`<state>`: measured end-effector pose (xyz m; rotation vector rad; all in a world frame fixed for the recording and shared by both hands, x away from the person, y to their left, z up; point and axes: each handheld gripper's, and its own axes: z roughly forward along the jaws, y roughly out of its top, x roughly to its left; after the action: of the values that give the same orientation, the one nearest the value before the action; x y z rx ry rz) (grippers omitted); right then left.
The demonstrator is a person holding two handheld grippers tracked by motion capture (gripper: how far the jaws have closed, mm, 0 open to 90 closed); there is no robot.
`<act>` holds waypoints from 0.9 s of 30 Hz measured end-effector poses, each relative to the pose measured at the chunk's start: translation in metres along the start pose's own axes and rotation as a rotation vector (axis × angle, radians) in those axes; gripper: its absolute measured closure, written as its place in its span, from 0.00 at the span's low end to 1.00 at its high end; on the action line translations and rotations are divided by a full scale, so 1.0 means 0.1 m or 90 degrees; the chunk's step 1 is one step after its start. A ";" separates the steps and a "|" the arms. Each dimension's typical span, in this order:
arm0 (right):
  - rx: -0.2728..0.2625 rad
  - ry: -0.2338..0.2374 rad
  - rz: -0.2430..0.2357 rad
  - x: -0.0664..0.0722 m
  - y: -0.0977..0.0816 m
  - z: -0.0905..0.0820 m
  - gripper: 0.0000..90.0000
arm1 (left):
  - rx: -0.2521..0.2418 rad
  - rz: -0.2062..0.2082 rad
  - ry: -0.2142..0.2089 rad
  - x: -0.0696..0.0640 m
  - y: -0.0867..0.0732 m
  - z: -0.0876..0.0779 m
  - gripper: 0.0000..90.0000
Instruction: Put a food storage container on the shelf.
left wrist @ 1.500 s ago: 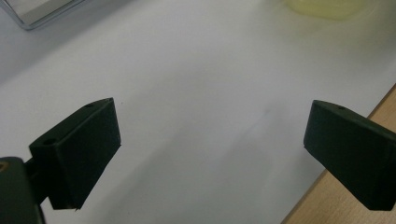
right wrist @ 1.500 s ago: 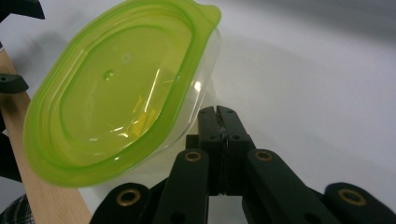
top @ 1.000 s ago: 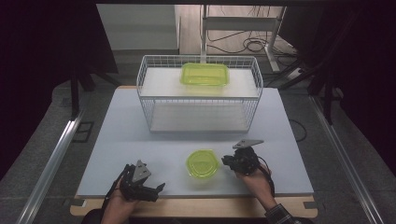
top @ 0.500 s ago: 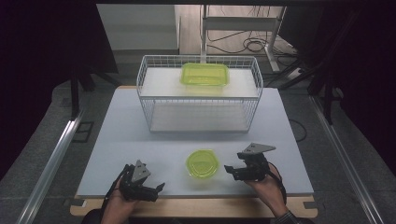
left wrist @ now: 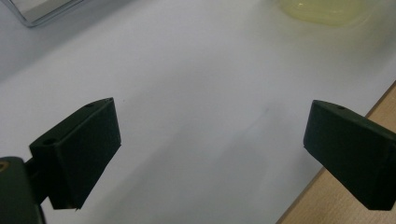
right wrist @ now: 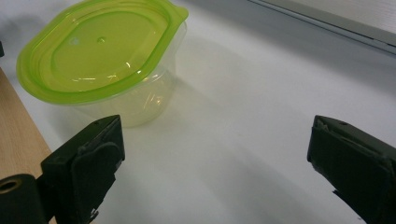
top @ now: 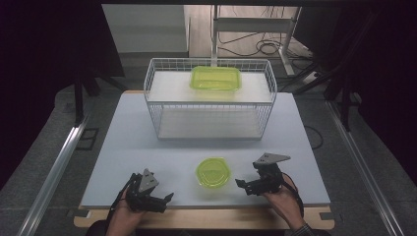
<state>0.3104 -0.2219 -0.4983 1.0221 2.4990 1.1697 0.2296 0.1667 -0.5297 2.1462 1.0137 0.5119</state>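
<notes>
A round clear tub with a lime-green lid (top: 213, 172) (right wrist: 100, 56) stands on the white table top near the front edge. My right gripper (top: 242, 185) (right wrist: 215, 149) is just right of the tub and apart from it. Its jaws have just been opening and now stand open with nothing between them. My left gripper (top: 166, 199) (left wrist: 210, 135) rests low at the front left, open over bare table, with the tub's blurred edge (left wrist: 327, 9) beyond it. A rectangular green-lidded container (top: 216, 77) sits on top of the white wire rack (top: 150, 88).
The wire rack fills the back half of the white table top (top: 123, 147). A wooden strip (top: 206, 219) runs along the front edge beneath both hands. Metal rails and dark floor flank the table; cables lie behind it.
The right gripper has drawn back to the right, away from the round tub, and its jaws have spread apart. The tub stays put and the left gripper has not moved.
</notes>
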 end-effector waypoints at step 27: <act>-0.002 0.083 0.078 -0.01 0.38 0.03 0.33 | 0.002 0.002 0.001 0.00 0.00 0.00 0.04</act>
<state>0.3318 -0.2042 -0.4722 1.1478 2.5634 1.3150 0.2300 0.1669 -0.5293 2.1508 1.0139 0.5142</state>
